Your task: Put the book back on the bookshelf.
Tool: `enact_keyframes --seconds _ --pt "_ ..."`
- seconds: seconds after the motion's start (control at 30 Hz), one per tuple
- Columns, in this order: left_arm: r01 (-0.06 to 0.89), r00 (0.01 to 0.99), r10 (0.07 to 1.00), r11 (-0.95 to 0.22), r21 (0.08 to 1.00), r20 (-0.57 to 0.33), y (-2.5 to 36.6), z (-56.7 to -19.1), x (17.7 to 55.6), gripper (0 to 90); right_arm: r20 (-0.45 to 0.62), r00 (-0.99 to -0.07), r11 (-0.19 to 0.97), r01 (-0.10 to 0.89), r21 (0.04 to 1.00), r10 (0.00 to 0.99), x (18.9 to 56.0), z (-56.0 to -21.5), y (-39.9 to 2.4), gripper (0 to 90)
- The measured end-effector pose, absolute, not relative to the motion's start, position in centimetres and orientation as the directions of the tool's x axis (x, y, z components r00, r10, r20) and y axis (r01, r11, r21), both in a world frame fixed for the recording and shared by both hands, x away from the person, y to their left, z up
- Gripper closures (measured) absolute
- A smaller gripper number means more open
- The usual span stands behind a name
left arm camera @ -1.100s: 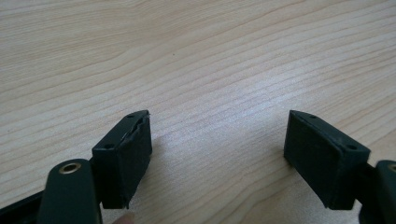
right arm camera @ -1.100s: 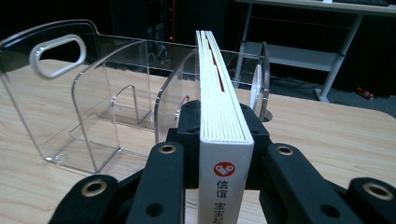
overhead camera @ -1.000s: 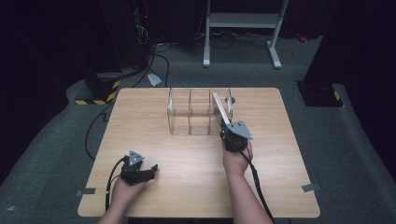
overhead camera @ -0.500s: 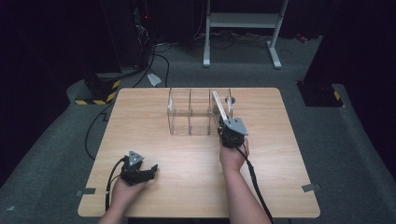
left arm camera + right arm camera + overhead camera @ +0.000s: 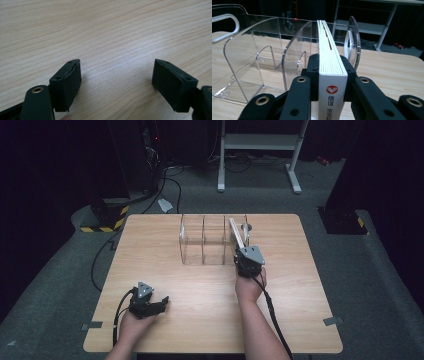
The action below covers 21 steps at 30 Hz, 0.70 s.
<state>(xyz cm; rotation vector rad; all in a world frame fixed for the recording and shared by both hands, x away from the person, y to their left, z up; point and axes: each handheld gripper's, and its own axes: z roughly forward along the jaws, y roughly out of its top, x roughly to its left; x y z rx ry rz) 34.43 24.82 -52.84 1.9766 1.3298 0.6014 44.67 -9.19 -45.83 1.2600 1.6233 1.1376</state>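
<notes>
Right gripper view: white book (image 5: 332,62), red logo on spine

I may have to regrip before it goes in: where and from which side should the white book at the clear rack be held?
Hold the white book at its spine end, from the person's side of the table, pads on the two covers. It stands upright and thin, spine toward the right gripper, with its far end already between the clear rack's dividers, so probably only this end is free. The right gripper grips it this way.
</notes>
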Motion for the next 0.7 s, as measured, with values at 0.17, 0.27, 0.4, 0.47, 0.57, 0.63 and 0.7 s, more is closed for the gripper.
enact_keyframes --seconds 0.17,0.27,0.4,0.47,0.57,0.63,0.7 --pt "0.616 0.375 0.927 -0.258 0.745 0.012 24.89 -52.83 34.38 23.7 -0.049 -0.199 0.106 0.286 0.952 0.979 44.69 -46.07 -9.1 75.4" --pt "0.617 0.373 0.928 -0.257 0.744 0.01 24.9 -52.83 34.32 23.7 -0.045 -0.193 0.1 0.287 0.953 0.98 44.61 -46.22 -9.13 75.2" --pt "0.616 0.373 0.928 -0.256 0.745 0.01 24.91 -52.84 34.3 23.8 -0.033 -0.189 0.089 0.294 0.952 0.981 44.43 -46.48 -9.32 74.8" --pt "0.616 0.374 0.928 -0.257 0.744 0.011 24.93 -52.83 34.28 23.8 -0.033 -0.189 0.09 0.3 0.95 0.981 44.36 -46.56 -9.38 74.5" --pt "0.617 0.373 0.928 -0.257 0.744 0.011 24.92 -52.83 34.27 23.8 -0.023 -0.187 0.082 0.319 0.944 0.982 44.33 -46.69 -9.56 74.2" --pt "0.617 0.373 0.928 -0.257 0.744 0.011 24.92 -52.83 34.27 23.8 -0.018 -0.186 0.08 0.334 0.939 0.982 44.38 -46.77 -9.71 73.7" --pt "0.617 0.373 0.928 -0.257 0.744 0.011 24.92 -52.83 34.27 23.8 -0.006 -0.181 0.069 0.345 0.936 0.984 44.32 -46.88 -9.95 73.0"
